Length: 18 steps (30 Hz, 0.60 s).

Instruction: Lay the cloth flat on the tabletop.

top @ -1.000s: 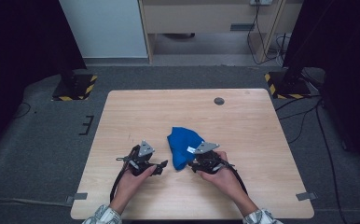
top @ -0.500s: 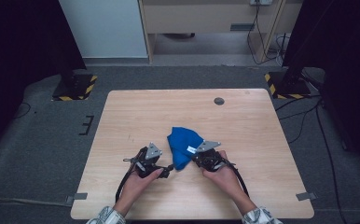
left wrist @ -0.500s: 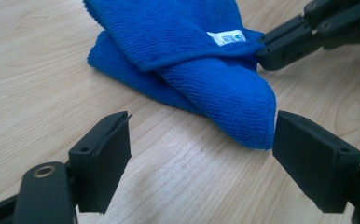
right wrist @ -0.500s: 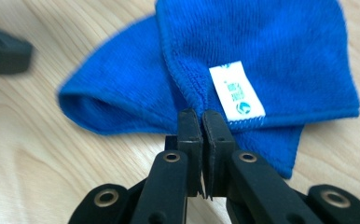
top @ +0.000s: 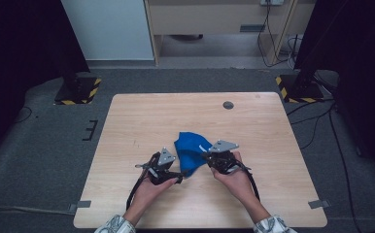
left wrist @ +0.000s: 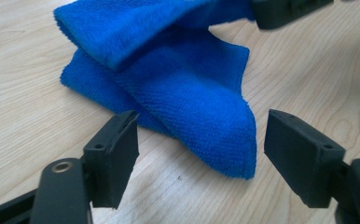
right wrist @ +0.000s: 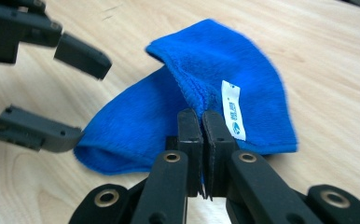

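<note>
Around both grippers, pale wooden table top [top: 142, 121]: bare board on every side, widest beyond the fingertips toward the far edge, where a small dark round insert [top: 228, 105] sits well apart; near edge lies close behind the person's forearms.

Item: blue terry microfibre cloth [top: 191, 151], folded and bunched, between the two grippers. Nap fine and looped; one hemmed corner [left wrist: 243, 158] lies flat on the wood, pointing into the gap of the left gripper's jaws. Upper fold lifted off the table toward the right gripper. White sewn care label [right wrist: 233, 115] with blue print, just beyond the right gripper's tips.

Left gripper [left wrist: 201, 154]: black, jaws wide apart, low over the table, cloth corner between them but touching neither. Left hand [top: 149, 187] wraps the body from behind, forearm running back to the near edge.

Right gripper [right wrist: 201, 126]: black, jaws pressed together on the raised folded edge of the cloth, holding it up. Right hand [top: 234, 175] grips the body from behind; grey three-cornered plate [top: 223, 145] on top, cable trailing along the forearm.
</note>
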### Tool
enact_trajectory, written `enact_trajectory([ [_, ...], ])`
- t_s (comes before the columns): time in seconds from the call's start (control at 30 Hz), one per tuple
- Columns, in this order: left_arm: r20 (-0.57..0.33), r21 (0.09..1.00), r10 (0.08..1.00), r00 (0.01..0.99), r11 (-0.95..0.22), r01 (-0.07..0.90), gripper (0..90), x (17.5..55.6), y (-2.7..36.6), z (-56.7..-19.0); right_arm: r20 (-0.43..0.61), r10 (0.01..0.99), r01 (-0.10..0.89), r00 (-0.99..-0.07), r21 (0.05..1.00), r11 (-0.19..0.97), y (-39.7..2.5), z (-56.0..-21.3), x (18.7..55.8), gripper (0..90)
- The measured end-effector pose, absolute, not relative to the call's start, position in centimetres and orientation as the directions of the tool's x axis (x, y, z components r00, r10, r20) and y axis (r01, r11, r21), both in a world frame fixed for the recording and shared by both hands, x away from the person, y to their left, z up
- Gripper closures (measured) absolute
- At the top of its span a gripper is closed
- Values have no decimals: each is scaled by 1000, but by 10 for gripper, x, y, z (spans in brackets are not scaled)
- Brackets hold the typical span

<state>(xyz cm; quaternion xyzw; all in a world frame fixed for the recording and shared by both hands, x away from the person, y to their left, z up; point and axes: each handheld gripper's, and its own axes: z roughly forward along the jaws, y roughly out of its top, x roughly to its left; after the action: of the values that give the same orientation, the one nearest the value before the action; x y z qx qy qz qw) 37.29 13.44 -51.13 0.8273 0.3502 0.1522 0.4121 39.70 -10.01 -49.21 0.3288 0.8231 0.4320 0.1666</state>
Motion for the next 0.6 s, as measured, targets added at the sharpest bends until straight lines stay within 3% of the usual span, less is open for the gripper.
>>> enact_trajectory([
  [0.33, -17, 788, 679, 734, -442, 428, 307, 372, 126, -513, 20, 732, 406, -681, 842, 356, -117, -482, 402, 878],
  [0.57, 28, 758, 667, 744, -500, 419, 426, 374, 119, -518, 15, 730, 404, -683, 841, 360, -116, -483, 402, 878],
  [0.6, 35, 755, 668, 743, -506, 418, 488, 374, 118, -519, 13, 731, 402, -682, 842, 360, -116, -483, 402, 878],
])
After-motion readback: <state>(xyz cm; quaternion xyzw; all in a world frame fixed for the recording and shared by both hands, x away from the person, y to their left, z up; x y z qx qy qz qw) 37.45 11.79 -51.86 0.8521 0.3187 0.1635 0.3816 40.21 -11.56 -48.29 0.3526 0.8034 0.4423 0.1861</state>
